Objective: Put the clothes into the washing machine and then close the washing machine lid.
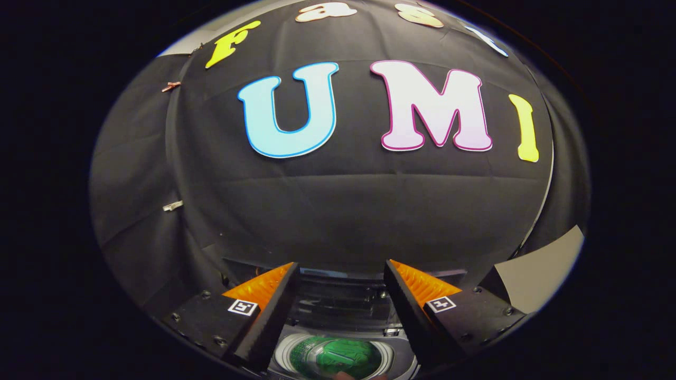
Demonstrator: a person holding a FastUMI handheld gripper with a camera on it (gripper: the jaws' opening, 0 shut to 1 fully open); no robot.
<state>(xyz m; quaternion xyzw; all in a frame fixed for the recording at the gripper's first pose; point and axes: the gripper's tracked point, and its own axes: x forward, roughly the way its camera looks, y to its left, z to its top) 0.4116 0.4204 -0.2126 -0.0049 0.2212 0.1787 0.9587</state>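
My gripper point(342, 272) is open, its fingers spread wide with nothing between them. Below and between the fingers lies the washing machine's round drum opening point(335, 358), with a green garment point(338, 356) inside it. The machine's raised dark lid point(338, 301) stands upright just behind the opening, between the fingers. The fingers are held above the machine and point at the cloth wall beyond it.
The black cloth wall point(338, 211) rises close behind the machine. A pale panel point(544, 269) shows beyond the right finger. Small clips point(172, 206) hang on the cloth to the left.
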